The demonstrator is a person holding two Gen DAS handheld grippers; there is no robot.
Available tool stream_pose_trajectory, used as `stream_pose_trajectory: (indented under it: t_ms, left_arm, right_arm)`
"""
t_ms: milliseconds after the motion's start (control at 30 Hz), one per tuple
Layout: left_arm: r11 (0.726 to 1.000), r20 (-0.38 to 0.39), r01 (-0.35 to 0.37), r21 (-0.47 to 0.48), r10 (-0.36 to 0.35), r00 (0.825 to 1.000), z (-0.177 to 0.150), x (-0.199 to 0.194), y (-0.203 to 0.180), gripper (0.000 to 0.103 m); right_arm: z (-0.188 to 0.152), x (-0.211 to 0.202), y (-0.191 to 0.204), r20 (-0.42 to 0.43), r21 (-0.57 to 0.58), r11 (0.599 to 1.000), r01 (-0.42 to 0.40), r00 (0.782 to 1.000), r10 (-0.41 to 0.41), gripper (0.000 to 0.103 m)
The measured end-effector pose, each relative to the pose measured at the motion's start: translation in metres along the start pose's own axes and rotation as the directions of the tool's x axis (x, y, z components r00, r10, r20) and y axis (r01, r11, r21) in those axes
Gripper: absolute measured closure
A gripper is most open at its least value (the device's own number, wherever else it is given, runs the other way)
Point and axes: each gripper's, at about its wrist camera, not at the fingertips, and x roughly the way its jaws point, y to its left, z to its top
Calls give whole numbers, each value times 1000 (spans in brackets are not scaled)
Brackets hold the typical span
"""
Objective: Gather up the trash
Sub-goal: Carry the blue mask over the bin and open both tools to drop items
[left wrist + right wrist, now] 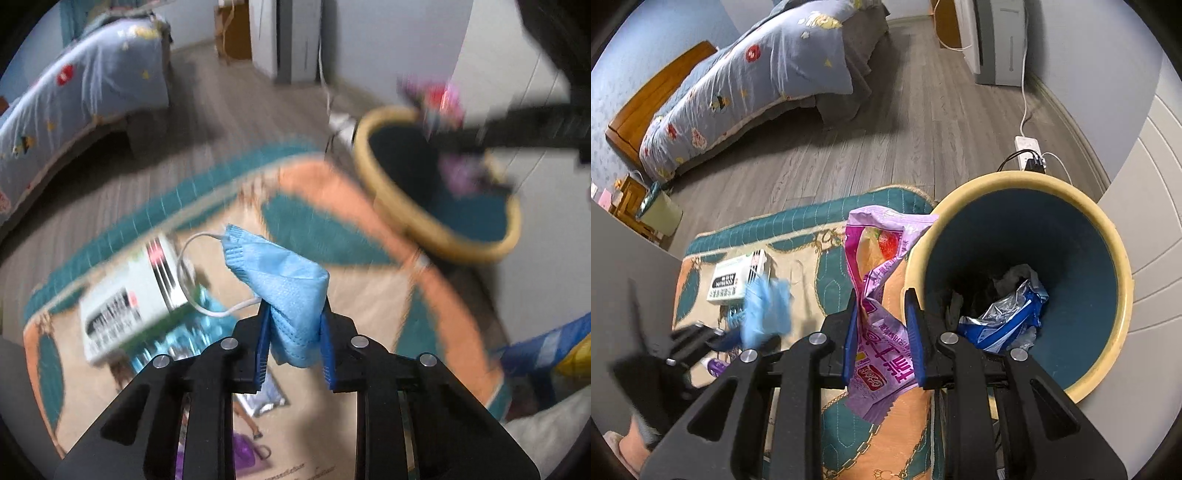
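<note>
My left gripper [293, 332] is shut on a crumpled light-blue face mask [280, 280], its white ear loop hanging to the left above the rug. In the right wrist view the same mask [766, 310] shows blurred at lower left. My right gripper [882, 325] is shut on a purple snack wrapper [875, 295] that sticks up between the blue pads, just left of the bin's rim. The yellow-rimmed, blue-lined trash bin [1119, 251] stands to the right and holds a blue-and-silver wrapper [1008, 317] and crumpled paper. From the left wrist the bin [391, 192] lies upper right, the wrapper [443, 103] over its rim.
A white box with dark print [125, 302] [738, 277] lies on the teal and orange rug [798, 229]. A small purple item [242, 448] sits on the rug near me. A bed [746, 92] stands behind, a power strip [1028, 147] with cables beyond the bin.
</note>
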Motion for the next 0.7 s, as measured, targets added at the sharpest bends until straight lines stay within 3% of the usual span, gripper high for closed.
stream_pose_trajectory:
  t_ms: [133, 233, 467, 567, 700]
  left_arm:
    - [1000, 125, -16, 21, 13, 992, 23, -35, -5, 78]
    - [1000, 167, -3, 25, -1, 986, 33, -45, -14, 78]
    - [993, 163, 71, 97, -87, 983, 47, -31, -63, 78]
    - [978, 172, 156, 135, -179, 969, 54, -31, -92, 78]
    - [960, 150, 196, 198, -228, 962, 57, -20, -122, 78]
  right_arm:
    - [5, -18, -12, 46, 15, 1000, -1, 999, 1, 80]
    - [8, -32, -30, 79, 46, 999, -4, 997, 1, 80]
    - [6, -47, -102, 116, 207, 978, 20, 992, -45, 80]
    - [1, -44, -131, 107, 271, 962, 30, 992, -61, 80]
    - [-10, -33, -158, 74, 334, 941, 52, 994, -81, 80]
